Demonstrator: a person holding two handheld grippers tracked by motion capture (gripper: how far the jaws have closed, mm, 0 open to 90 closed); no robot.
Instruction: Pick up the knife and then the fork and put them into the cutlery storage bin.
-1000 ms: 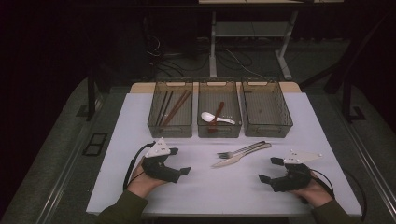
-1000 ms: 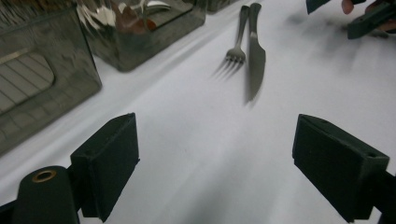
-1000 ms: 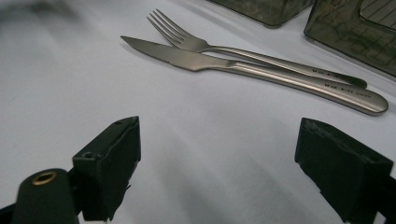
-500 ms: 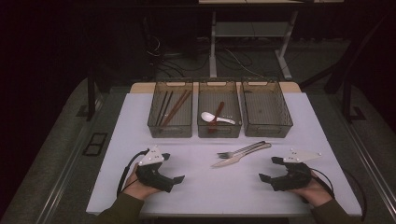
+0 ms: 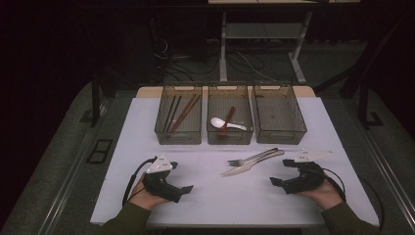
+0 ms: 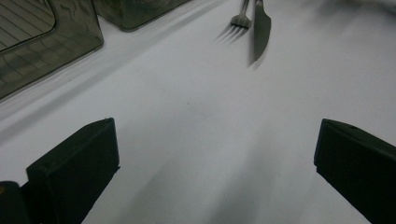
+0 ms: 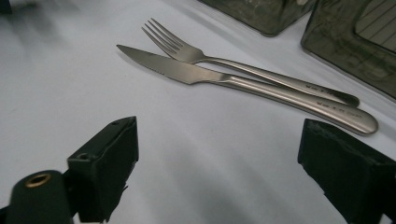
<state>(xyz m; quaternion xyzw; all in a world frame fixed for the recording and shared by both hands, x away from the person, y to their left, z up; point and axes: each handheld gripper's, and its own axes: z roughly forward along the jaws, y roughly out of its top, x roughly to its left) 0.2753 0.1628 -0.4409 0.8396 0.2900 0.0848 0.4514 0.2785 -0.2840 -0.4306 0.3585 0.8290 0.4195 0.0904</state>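
A steel fork (image 5: 254, 157) and knife (image 5: 247, 167) lie side by side on the white table top (image 5: 215, 196), just in front of the bins. My left gripper (image 5: 180, 177) rests near the front left and points right. Its jaws have just been opening and stand open, with bare table between them (image 6: 215, 163). Farther off lie the fork (image 6: 240, 21) and knife (image 6: 261, 30). My right gripper (image 5: 280, 172) rests at the front right, open, pointing left toward the cutlery. Ahead of its jaws (image 7: 219, 158) are the fork (image 7: 233, 63) and knife (image 7: 243, 84).
Three smoky plastic bins stand in a row at the back. The left bin (image 5: 161, 128) holds chopsticks (image 5: 182, 113). The middle bin (image 5: 230, 139) holds a white spoon (image 5: 222, 123) and a dark red one. The right bin (image 5: 279, 117) looks bare.
My left gripper has shifted slightly toward the near edge and its jaws have spread wider. The right gripper and the cutlery have stayed put.
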